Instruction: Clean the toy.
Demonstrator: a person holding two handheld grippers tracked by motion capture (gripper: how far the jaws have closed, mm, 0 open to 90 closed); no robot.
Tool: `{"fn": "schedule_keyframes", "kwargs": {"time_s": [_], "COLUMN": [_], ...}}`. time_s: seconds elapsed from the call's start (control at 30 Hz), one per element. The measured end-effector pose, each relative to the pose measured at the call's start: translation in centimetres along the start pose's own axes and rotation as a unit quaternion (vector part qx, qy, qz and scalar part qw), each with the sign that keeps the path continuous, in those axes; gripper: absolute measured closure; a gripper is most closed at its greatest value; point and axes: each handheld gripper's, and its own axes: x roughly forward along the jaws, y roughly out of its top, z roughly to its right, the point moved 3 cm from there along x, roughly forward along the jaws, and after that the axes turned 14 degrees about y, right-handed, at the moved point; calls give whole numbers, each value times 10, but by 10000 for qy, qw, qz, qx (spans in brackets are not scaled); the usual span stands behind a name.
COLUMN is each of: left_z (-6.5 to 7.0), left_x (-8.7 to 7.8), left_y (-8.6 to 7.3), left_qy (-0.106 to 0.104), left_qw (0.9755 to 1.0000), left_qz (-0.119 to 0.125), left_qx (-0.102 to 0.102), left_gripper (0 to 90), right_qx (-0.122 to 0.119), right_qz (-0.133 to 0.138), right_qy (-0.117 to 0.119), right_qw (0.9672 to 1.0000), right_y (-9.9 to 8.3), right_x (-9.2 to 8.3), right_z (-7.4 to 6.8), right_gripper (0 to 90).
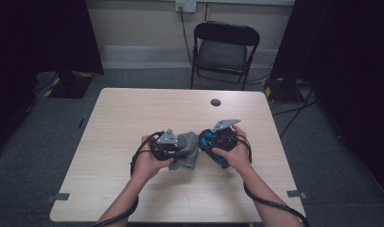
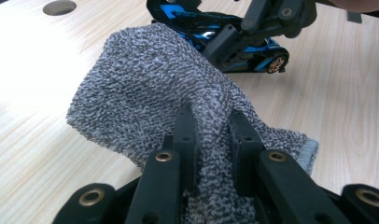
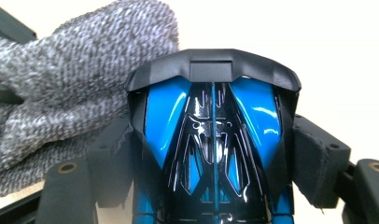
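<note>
A grey knitted cloth (image 1: 187,152) lies bunched at the middle of the wooden table (image 1: 133,118). My left gripper (image 1: 177,150) is shut on it. In the left gripper view a fold of the cloth (image 2: 145,79) is pinched between the two black jaws of that gripper (image 2: 212,120). A glossy blue and black toy car (image 1: 208,141) sits just right of the cloth, with my right gripper (image 1: 214,142) shut on its sides. In the right gripper view the car (image 3: 213,121) fills the gap of that gripper (image 3: 213,156), and the cloth (image 3: 61,88) rests against the car's left flank.
A round cable hole (image 1: 215,102) sits in the table's far part. A black folding chair (image 1: 225,49) stands beyond the far edge. Dark curtains hang at both sides, and cables trail from both grippers toward the near edge.
</note>
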Motion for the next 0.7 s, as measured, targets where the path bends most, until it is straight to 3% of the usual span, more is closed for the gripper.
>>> {"fn": "schedule_keyframes", "kwargs": {"time_s": [0.4,0.53,0.7], "left_z": [7,3,-11], "left_x": [-8,-12,-16], "left_y": [-15,-20,-20], "left_qy": [-151,-67,151], "left_qw": [9998,9999,9997], "left_qz": [-103,-120,-113], "left_qx": [61,21,-170], "left_gripper": [764,764,763], "right_qx": [214,238,156], "right_qz": [71,113,140], "right_qy": [-115,-124,-60], "right_qw": [9997,9996,9998], "right_y": [0,0,1], "right_x": [-4,-9,-14], "right_z": [10,12,6], "right_gripper": [255,255,255]}}
